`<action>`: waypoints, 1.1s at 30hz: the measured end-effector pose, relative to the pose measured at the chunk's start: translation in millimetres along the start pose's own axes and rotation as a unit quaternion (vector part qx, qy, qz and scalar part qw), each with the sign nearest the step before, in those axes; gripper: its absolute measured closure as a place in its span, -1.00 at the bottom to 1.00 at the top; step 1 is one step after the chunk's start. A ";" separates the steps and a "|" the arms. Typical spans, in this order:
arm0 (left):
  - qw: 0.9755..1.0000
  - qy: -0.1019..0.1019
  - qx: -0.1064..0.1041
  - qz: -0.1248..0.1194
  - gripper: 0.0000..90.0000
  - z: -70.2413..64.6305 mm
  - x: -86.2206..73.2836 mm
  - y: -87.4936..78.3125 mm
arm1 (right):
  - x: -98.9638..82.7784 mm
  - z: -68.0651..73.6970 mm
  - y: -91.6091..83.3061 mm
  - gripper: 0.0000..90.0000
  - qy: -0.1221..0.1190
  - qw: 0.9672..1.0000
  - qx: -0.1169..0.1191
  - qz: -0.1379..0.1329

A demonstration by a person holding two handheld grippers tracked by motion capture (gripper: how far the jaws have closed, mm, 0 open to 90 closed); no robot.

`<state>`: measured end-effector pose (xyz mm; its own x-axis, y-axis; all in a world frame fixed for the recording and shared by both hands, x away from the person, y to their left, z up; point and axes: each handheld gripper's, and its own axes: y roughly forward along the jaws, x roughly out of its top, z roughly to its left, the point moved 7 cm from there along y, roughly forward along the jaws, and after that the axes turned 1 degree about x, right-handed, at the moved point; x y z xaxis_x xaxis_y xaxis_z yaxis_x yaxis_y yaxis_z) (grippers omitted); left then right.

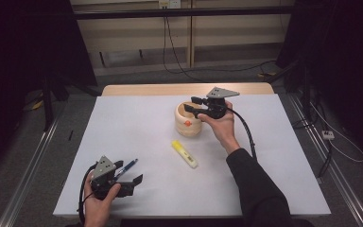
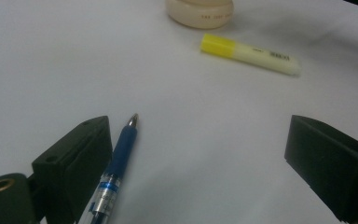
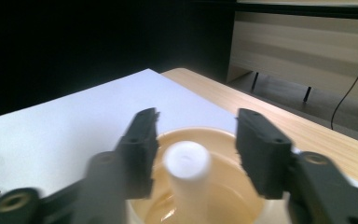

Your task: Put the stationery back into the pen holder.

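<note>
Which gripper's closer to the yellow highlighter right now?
Right, narrowly. The right gripper hangs over the wooden cup just beyond the yellow highlighter, jaws open around a white stick. The left gripper sits at the near left, by the blue pen.

Little can be read. In the left gripper view, a row of small red figures runs along the lower wall of the cream pot (image 2: 200, 10) at the top middle of the frame, too small and blurred to make out. The yellow highlighter (image 2: 251, 54) at upper right bears a small dark barcode-like print near its pale end, likewise unreadable.
</note>
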<state>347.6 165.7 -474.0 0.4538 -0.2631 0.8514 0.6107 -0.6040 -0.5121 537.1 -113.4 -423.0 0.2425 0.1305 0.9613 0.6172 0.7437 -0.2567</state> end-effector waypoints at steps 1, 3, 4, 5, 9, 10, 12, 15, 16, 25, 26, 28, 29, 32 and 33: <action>1.000 0.001 0.000 0.000 -0.83 0.0 0.0 -0.1 | 1.2 0.1 -1.0 -0.02 0.004 1.000 -0.002 0.000; 1.000 0.000 0.000 0.000 -0.83 0.0 0.0 -0.1 | 3.6 0.2 -3.5 -0.08 0.003 1.000 -0.005 -0.001; 1.000 0.000 0.000 0.000 -0.83 0.2 -0.1 -0.1 | 4.5 0.5 -4.6 -0.13 0.003 1.000 -0.004 -0.001; 1.000 0.001 0.000 0.000 -0.83 0.4 -0.1 -0.2 | 5.8 0.9 -6.6 -0.19 0.004 1.000 -0.004 -0.001; 1.000 0.002 0.000 0.000 -0.83 0.3 -0.1 0.0 | 8.6 2.1 -15.3 -0.30 0.002 1.000 -0.008 -0.003; 1.000 0.002 0.001 0.000 -0.83 0.3 -0.1 0.0 | 8.8 2.4 -17.3 -0.34 0.003 1.000 -0.009 -0.003; 1.000 0.000 0.001 -0.001 -0.83 0.1 0.1 0.2 | 8.6 3.8 -22.2 -0.44 0.004 1.000 -0.012 0.002; 1.000 0.000 0.002 0.000 -0.83 0.3 0.0 0.2 | 8.6 7.4 -28.5 -0.54 0.004 1.000 -0.015 0.010; 1.000 -0.001 0.002 0.000 -0.83 0.3 -0.1 0.2 | 9.0 9.1 -30.8 -0.54 0.002 1.000 -0.014 0.008; 1.000 -0.003 0.002 -0.002 -0.83 0.2 0.0 0.2 | 4.0 22.2 -46.7 -0.65 0.004 1.000 -0.008 0.022; 1.000 -0.003 0.003 -0.001 -0.83 0.4 -0.1 0.2 | 2.0 24.3 -48.8 -0.66 0.007 1.000 -0.006 0.025; 1.000 -0.001 0.002 0.001 -0.83 0.6 -0.2 0.3 | -1.5 26.4 -51.0 -0.69 0.008 0.999 -0.007 0.035; 1.000 0.001 0.002 0.001 -0.83 0.3 -0.2 0.4 | -2.7 26.9 -51.5 -0.71 0.009 0.999 -0.008 0.039; 1.000 0.002 0.003 0.001 -0.83 0.4 0.1 -0.5 | -4.8 28.2 -53.7 -0.72 0.011 0.999 -0.008 0.040; 1.000 0.002 0.002 0.001 -0.83 0.6 0.0 -0.4 | -6.5 29.1 -54.3 -0.73 0.015 0.999 -0.005 0.040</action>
<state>347.7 166.4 -473.8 0.4523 -0.2665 0.8511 0.6132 -0.6001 -0.5138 480.3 -135.5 -412.4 0.3140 0.1699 0.9341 0.6018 0.7254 -0.3343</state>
